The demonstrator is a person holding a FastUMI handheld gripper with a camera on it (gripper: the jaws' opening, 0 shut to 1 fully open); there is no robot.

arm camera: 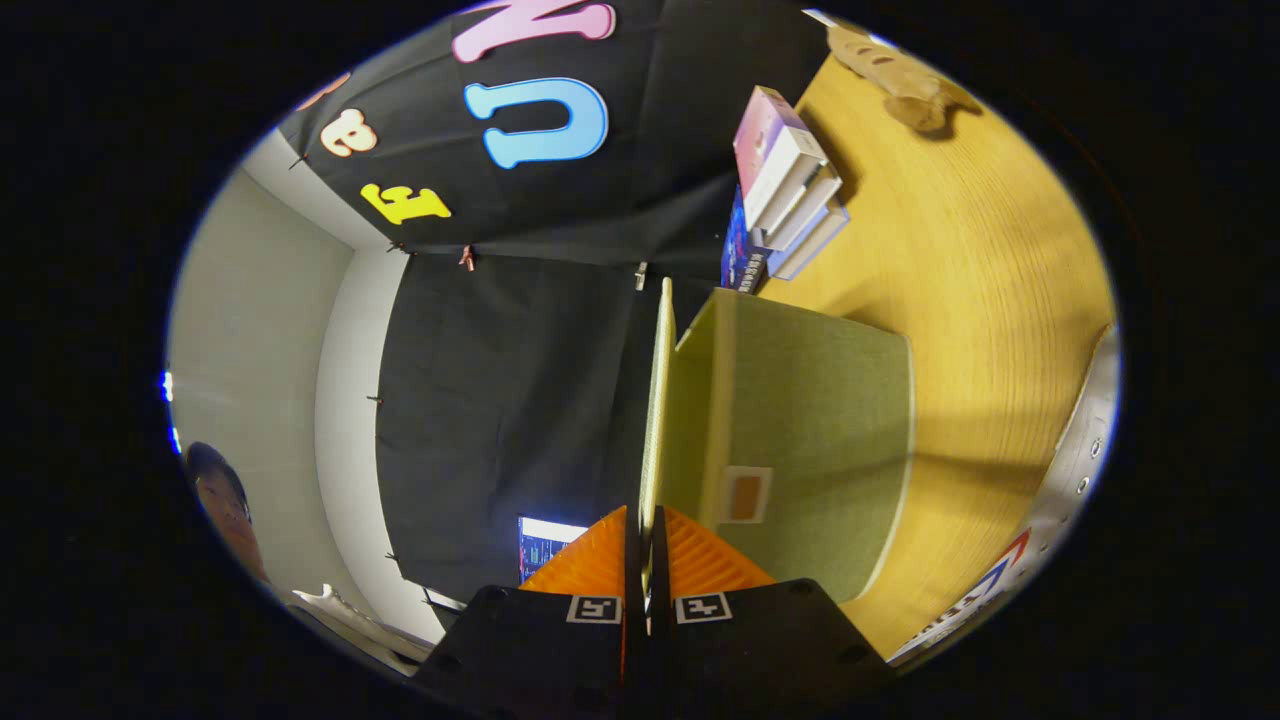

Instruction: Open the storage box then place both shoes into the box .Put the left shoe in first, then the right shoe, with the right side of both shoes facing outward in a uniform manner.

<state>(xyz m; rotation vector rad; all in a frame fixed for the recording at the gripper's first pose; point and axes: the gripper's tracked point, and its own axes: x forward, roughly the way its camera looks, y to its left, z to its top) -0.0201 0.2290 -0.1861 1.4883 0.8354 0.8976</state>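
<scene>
Gripper view, rolled onto its side: at about 8 o'clock from the fingers a person (pixel 222 505) shows low beside a pale wall (pixel 260 380), and a white shoe (pixel 345 610) lies just below, near 9 o'clock. At 10 o'clock from the fingertips a lit screen (pixel 545 545) sits against the black cloth (pixel 500 400) of the booth. The gripper (pixel 645 545) is pressed nearly together, both fingers pinching the thin edge of the lid (pixel 655 400), which runs straight ahead from between them toward 12 o'clock. To the right of the lid the green box (pixel 810 420) opens up, its inside wall showing at 1 o'clock and a small label patch (pixel 745 495) on its outer face just beside the right finger. Beyond the box, at 1 o'clock, a stack of books (pixel 790 190) stands on the wooden table (pixel 980 260). Farther off, near 2 o'clock, a tan object (pixel 900 80) lies on the table; what it is cannot be told. At 3 o'clock from the fingers a second white shoe (pixel 1060 500) with red and blue stripes lies well apart from the box
</scene>
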